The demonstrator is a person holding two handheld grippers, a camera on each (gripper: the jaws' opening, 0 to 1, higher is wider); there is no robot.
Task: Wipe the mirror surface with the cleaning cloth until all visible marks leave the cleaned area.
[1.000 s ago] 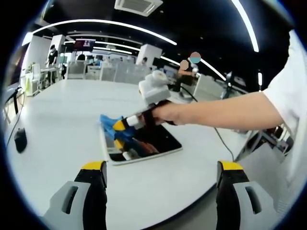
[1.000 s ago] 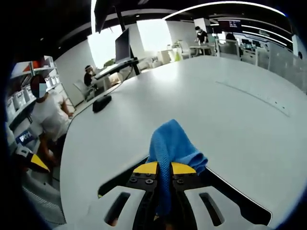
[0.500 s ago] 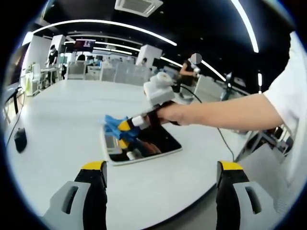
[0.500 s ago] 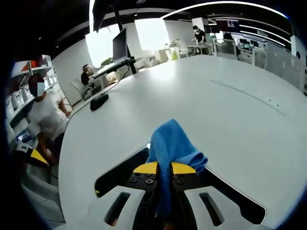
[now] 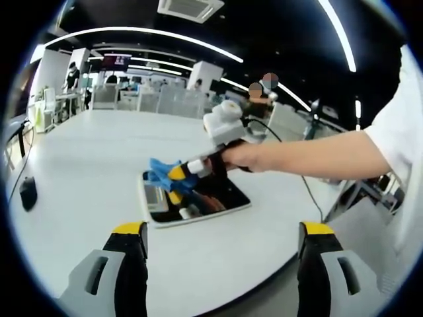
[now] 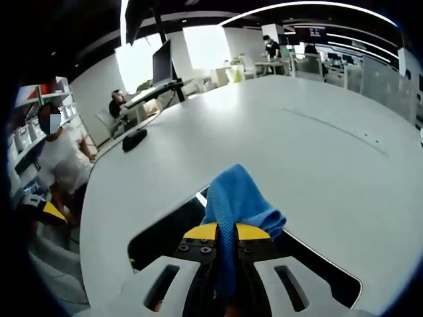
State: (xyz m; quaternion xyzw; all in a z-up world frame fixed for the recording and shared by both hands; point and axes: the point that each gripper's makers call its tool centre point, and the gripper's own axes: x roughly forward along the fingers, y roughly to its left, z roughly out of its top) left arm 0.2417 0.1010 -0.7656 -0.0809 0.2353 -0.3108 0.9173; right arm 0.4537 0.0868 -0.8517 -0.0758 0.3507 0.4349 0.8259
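**Wiping in hand, cloth over the mirror's far end**

From my left gripper view, going left to right: a dark mouse [image 5: 28,192] lies far out on the white surface [image 5: 79,158]. Near the middle the mirror [image 5: 218,198] lies flat in its pale frame. Over its left end sits the blue cloth [image 5: 162,173], pinched in my right gripper [image 5: 177,173], with my hand [image 5: 241,157] behind it and the bare arm running off to the right. My left gripper [image 5: 221,241] hangs back on the near side with its jaws spread wide, holding nothing, well apart from the mirror.

In the right gripper view, a second person sits at the far left, the mouse [image 6: 134,139] lies further in, and the cloth [image 6: 241,198] bunches up between my closed jaws [image 6: 225,231] with the dark mirror [image 6: 165,228] showing beneath on both sides.

I judge this as mid-wipe. Whether the cloth is pressing on the glass or just above it I cannot tell, nor can I make out any marks. Next I would drag the cloth across the glass toward the right end, keeping it flat and pressed down, without shoving the mirror along the surface.
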